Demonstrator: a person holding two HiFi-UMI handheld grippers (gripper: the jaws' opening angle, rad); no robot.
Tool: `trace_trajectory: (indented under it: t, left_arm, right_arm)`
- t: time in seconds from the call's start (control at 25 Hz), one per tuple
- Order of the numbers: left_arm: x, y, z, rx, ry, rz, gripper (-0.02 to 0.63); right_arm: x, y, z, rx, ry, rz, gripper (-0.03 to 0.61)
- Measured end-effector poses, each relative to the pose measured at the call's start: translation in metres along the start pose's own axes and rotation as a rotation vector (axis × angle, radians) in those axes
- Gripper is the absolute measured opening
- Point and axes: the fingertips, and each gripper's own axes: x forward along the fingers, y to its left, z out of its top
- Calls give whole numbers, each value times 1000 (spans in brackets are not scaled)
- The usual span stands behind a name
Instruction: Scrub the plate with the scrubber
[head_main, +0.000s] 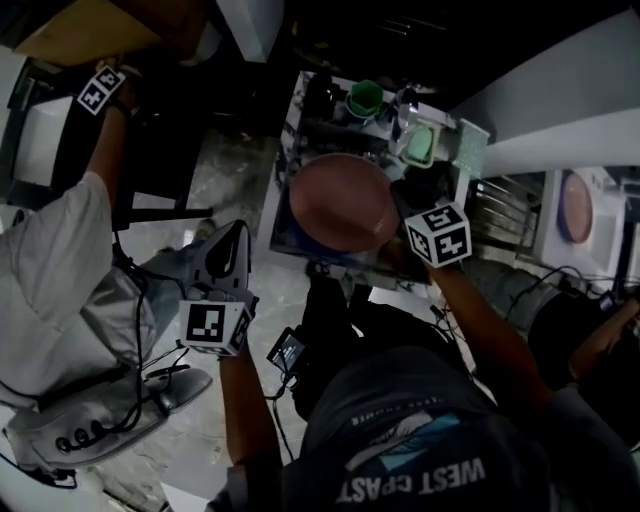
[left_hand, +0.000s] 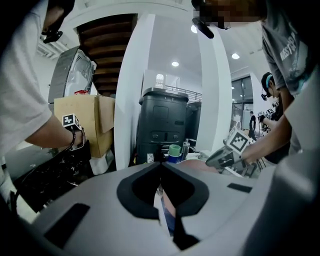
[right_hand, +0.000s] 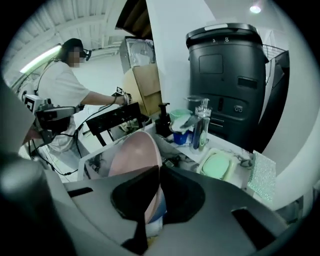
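Note:
A pink plate (head_main: 338, 203) is tilted up over the small white table (head_main: 283, 170). My right gripper (head_main: 402, 222) is shut on the plate's right rim. In the right gripper view the plate (right_hand: 132, 155) stands on edge, its rim pinched between the jaws of my right gripper (right_hand: 159, 169). A green scrubber pad (head_main: 418, 144) lies in a pale dish at the table's far right, and it shows as the same green pad (right_hand: 216, 165) beyond the jaws. My left gripper (head_main: 237, 235) hangs over the floor left of the table, shut and empty. In its own view my left gripper (left_hand: 161, 164) has its tips touching.
A green cup (head_main: 364, 98), a blue cup and bottles (right_hand: 201, 131) crowd the table's back edge. A glittery cloth (right_hand: 263, 173) hangs at the right end. A black bin (right_hand: 227, 75) stands behind. Another person in white (head_main: 50, 270) stands to the left near a cardboard box (left_hand: 82, 120).

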Motion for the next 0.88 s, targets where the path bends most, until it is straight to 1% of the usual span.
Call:
trace_trajectory:
  t: [0.16, 0.36, 0.48, 0.56, 0.64, 0.76, 0.88]
  left_arm:
    - [-17, 4, 1, 11, -31, 35, 4]
    - [-41, 10, -3, -5, -48, 80, 5]
    - [-54, 13, -6, -19, -63, 103, 5]
    - [-61, 17, -14, -36, -53, 109, 4]
    - [-66, 22, -28, -56, -33, 123, 5]
    - [-70, 30, -59, -115, 2, 152, 5]
    - [-69, 37, -90, -177, 34, 174, 5]
  right_arm:
    - [-31, 27, 26, -92, -63, 23, 35]
    - [-67, 55, 71, -209, -155, 42, 35]
    - [-79, 75, 94, -245, -190, 88, 35]
    - [-79, 89, 100, -228, -198, 135, 35]
    - [-70, 102, 98, -187, -183, 191, 35]
    - [-45, 118, 82, -97, -121, 272, 35]
    - [-16, 126, 57, 21, -46, 320, 35]
